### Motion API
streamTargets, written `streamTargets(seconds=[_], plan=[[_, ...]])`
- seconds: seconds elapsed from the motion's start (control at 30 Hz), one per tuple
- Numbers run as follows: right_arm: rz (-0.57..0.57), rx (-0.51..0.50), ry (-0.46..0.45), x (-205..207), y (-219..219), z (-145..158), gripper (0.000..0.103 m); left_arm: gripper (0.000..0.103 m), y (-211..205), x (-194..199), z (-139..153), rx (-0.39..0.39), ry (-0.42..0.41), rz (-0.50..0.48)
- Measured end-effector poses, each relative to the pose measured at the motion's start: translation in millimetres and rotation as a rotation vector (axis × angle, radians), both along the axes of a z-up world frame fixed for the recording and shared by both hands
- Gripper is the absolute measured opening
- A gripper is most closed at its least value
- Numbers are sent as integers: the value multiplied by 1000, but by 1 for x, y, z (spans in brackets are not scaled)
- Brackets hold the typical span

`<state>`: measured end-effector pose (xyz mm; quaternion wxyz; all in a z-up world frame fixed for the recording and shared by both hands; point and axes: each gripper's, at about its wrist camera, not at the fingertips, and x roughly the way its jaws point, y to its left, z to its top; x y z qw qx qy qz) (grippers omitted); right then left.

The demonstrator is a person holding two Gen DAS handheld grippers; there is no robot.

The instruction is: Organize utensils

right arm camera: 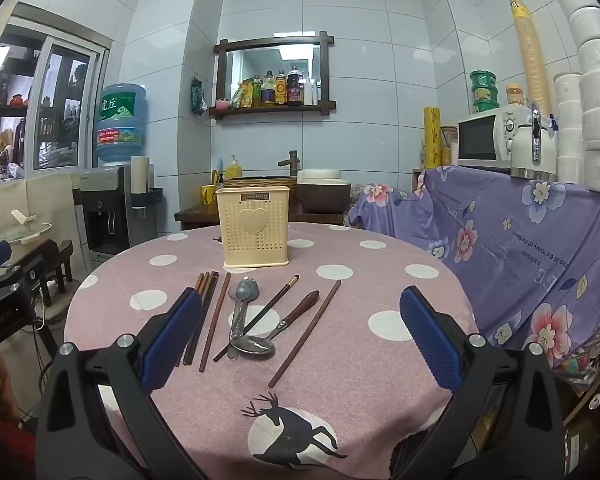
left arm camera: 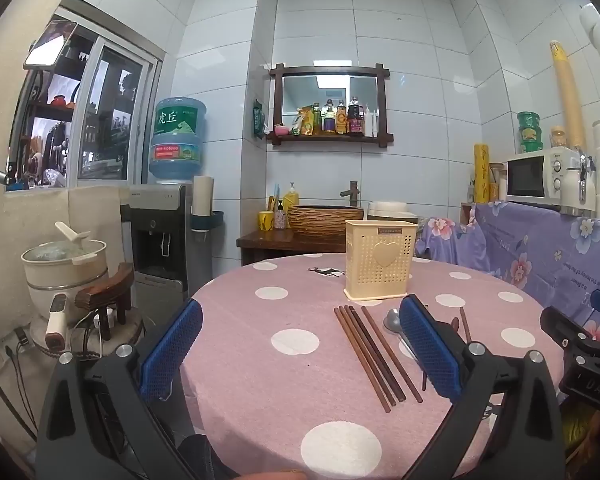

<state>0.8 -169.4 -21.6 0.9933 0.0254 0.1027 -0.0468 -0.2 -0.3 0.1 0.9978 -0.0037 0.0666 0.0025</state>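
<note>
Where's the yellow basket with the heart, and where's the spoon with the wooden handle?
Basket point(right arm camera: 253, 236), right wrist view, on its front wall.
Wooden-handled spoon point(right arm camera: 302, 305), right wrist view, on its handle.

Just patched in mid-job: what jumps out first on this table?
The cream holder with a heart stands upright at the far side of the pink polka-dot table. In front of it lie scattered brown chopsticks and metal spoons, none yet in the holder.
</note>
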Motion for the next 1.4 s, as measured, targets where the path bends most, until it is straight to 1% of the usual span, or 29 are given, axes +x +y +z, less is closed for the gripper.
streamTargets(seconds=[0.03,0.27,0.3,0.43,0.6,0.63,0.8,1.4], plan=[[0,-1,1,0,0,0,98,98,0,-1,0,-2,-10,-5],[-2,-1,4,0,0,0,98,98,-2,-5,-2,5,3,-12],[-1,0,4,1,0,0,98,98,4,1,-1,-8,4,-4],[-2,0,6,0,-2,3,98,98,7,-1,-1,-11,3,-4],[-1,2,9,1,-1,-1,98,98,14,-2,0,-10,4,-6],[-2,4,11,2,-1,-1,98,98,5,-1,-1,-6,7,-7],[-3,3,11,2,0,0,98,98,2,0,-2,-3,9,-5],[-3,2,10,2,-1,0,98,98,3,1,-5,9,10,-5]])
